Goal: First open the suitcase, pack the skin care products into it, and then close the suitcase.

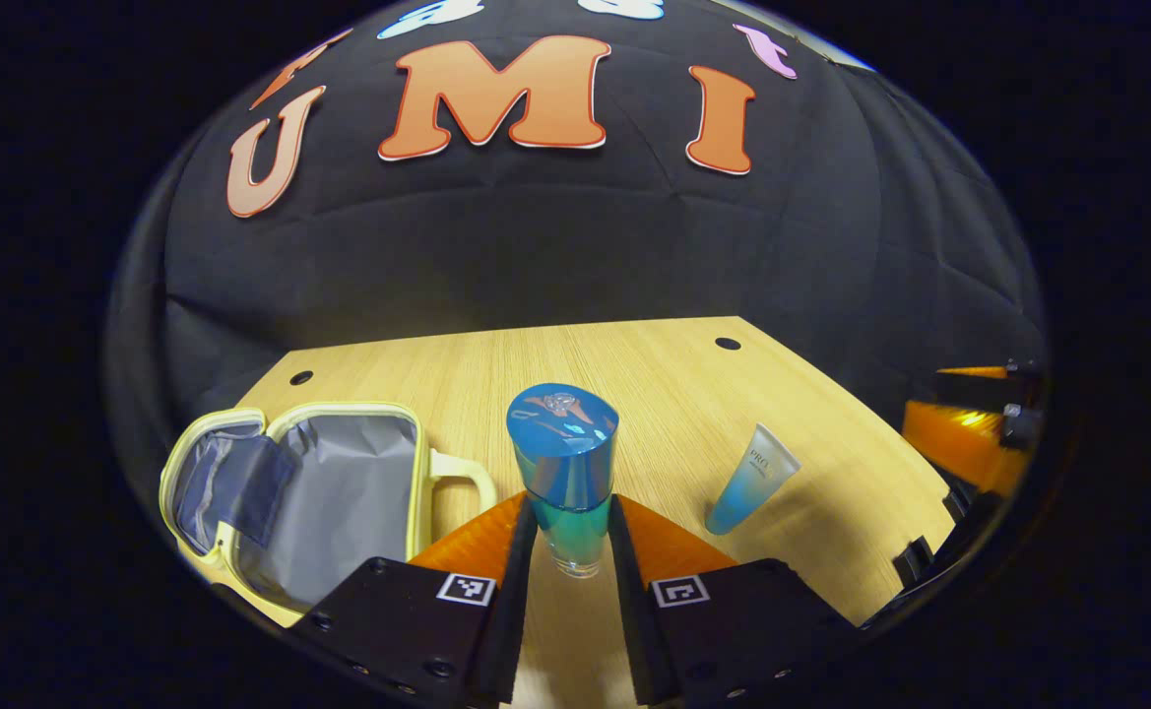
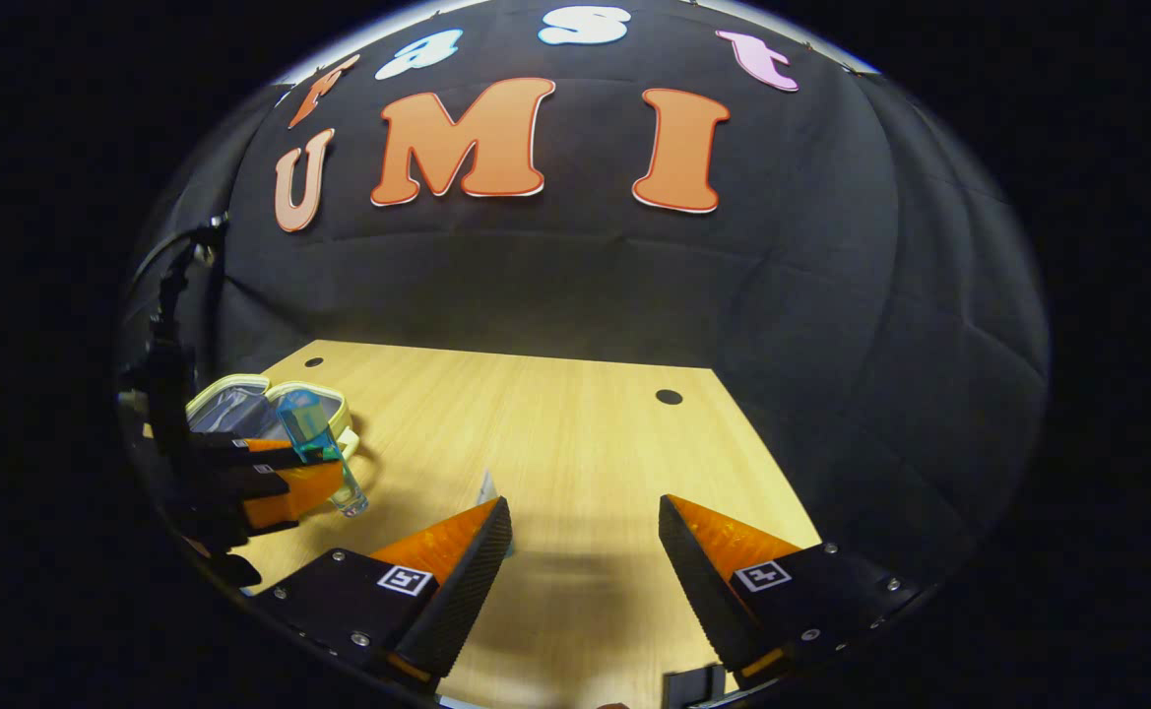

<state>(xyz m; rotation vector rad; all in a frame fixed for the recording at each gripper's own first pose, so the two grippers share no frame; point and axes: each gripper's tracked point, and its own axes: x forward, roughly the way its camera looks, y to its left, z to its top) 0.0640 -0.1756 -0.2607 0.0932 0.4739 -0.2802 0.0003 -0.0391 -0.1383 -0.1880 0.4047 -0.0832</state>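
A blue-green bottle [image 1: 566, 473] with a blue cap stands upright between the fingers of my left gripper [image 1: 571, 527], which is shut on it. To its left in the left gripper view lies the small pale-yellow suitcase [image 1: 289, 492], open, its grey lining bare. A blue-and-white tube [image 1: 750, 480] lies on the table to the right of the bottle. In the right gripper view my right gripper [image 2: 585, 532] hangs open over bare table. There the left gripper [image 2: 285, 483] holds the bottle [image 2: 314, 443] beside the suitcase [image 2: 240, 404], and the tube's tip [image 2: 487, 487] peeks from behind my left finger.
The wooden table [image 1: 654, 384] has two small round holes [image 1: 728, 344] near its far edge. The black cloth wall rises right behind it. At the right rim of the left gripper view, the right gripper [image 1: 969, 443] shows.
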